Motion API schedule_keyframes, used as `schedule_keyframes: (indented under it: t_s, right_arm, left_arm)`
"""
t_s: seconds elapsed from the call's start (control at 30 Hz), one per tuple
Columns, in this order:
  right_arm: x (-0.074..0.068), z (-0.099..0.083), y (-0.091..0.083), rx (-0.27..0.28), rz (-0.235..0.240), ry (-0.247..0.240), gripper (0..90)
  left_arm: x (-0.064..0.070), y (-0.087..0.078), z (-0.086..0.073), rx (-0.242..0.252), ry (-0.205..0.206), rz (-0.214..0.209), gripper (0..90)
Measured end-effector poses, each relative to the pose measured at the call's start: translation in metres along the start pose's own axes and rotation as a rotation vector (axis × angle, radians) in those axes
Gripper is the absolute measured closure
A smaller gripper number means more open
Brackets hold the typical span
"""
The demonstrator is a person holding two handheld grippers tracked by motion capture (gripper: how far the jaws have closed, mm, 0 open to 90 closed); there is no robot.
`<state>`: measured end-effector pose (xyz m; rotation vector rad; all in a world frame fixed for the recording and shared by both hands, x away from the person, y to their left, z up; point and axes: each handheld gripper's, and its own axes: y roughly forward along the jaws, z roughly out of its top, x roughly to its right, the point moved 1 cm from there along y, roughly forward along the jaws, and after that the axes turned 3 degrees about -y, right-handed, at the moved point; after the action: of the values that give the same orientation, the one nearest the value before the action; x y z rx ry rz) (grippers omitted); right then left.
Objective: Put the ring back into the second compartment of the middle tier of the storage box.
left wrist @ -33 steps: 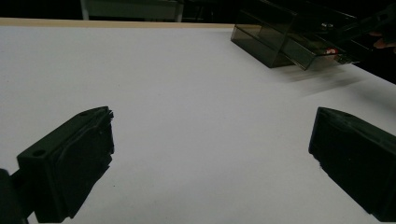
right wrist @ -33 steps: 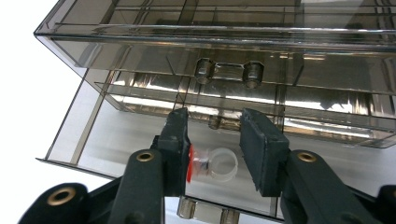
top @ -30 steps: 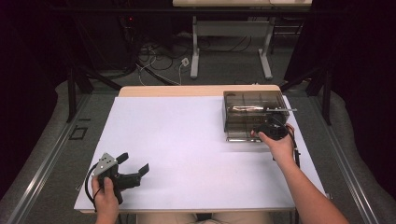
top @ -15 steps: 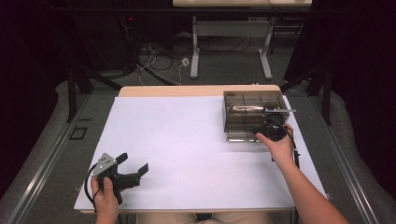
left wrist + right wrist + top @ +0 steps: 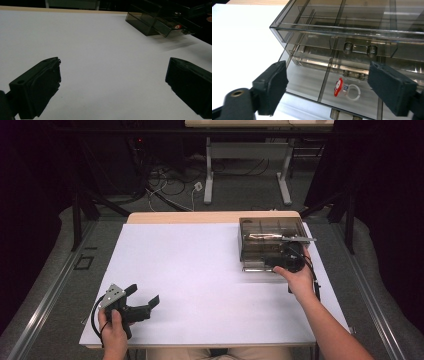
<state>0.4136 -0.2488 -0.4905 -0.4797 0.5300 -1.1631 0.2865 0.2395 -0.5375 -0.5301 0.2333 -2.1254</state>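
My right gripper wide open at smoked plastic drawer box, w/ red-white ring inside pulled-out drawer; left gripper open, empty.

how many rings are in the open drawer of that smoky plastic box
1. A clear ring with a red charm lies in the pulled-out bottom drawer, in the compartment right of the divider, between the right gripper's open jaws. The tinted upper drawers could hide more.

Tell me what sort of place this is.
Probably a lab or recording workspace, not a home. A white-topped table stands between dark curtains, loose cables lie on the floor behind it, and a person works a hand-held gripper in each hand near a smoky clear drawer box.
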Motion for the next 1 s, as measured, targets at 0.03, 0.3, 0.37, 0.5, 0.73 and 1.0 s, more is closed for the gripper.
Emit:
schedule_keyframes:
  t_s: [0.03,0.3,0.37,0.5,0.73,1.0]
  right_arm:
    - [0.0,0.0,-0.001,-0.001,-0.003,0.0,15.0]
    - [-0.003,-0.003,-0.004,0.003,-0.003,-0.007,3.1]
    - [-0.005,-0.003,-0.005,0.004,0.001,-0.008,1.5]
    - [-0.01,-0.003,-0.008,0.018,0.018,-0.02,0.0]
    - [-0.021,-0.004,-0.012,0.028,0.03,-0.036,0.0]
    - [-0.031,-0.01,-0.023,0.066,0.052,-0.062,0.0]
  left_arm:
    - [0.0,0.0,0.0,0.001,0.001,-0.002,0.0]
    - [-0.001,0.002,0.001,0.001,-0.003,-0.005,0.0]
    - [0.0,0.003,0.001,-0.002,0.002,-0.006,0.0]
    - [0.0,0.003,0.001,-0.004,0.004,-0.007,0.0]
    - [-0.001,0.001,0.001,0.002,0.001,-0.005,0.0]
    - [-0.001,0.001,0.0,-0.001,0.003,-0.005,0.0]
